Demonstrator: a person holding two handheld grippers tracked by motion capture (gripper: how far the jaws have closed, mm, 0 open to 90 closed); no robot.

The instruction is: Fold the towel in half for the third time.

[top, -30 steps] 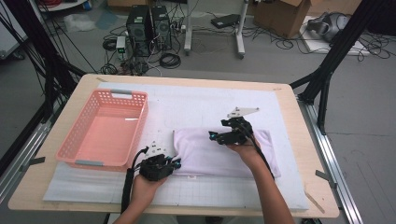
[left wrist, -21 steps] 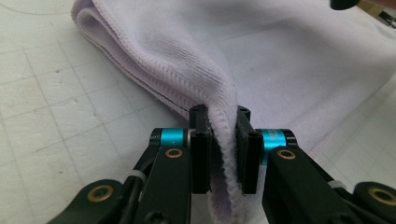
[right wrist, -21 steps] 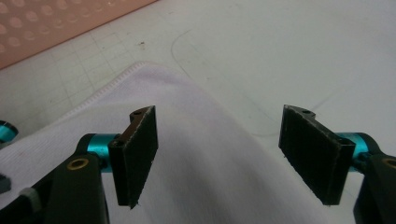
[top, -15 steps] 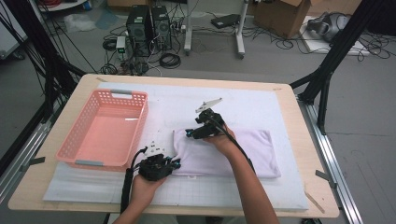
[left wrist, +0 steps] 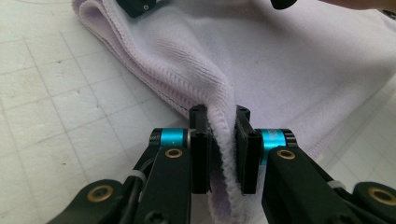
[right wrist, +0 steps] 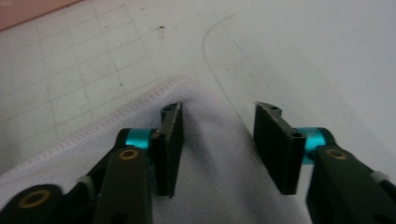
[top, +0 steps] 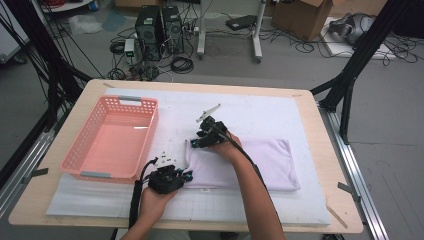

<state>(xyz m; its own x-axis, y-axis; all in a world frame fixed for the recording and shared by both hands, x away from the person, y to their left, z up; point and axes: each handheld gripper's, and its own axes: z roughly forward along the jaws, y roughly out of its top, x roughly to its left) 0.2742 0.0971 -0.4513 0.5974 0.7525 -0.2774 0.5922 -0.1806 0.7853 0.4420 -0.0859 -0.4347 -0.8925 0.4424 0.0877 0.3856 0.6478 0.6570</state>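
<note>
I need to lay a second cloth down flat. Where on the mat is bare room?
Bare mat lies behind the lilac towel, right of the pink basket; a narrower strip runs along the near edge. Crowded at the towel's left end, where the left gripper and right gripper work.

No text, label, brand, number or sign can be read in any of the views. The white mat (top: pixel 280 117) on the desk (top: pixel 320 220) carries only a plain printed grid with no figures on it.
</note>
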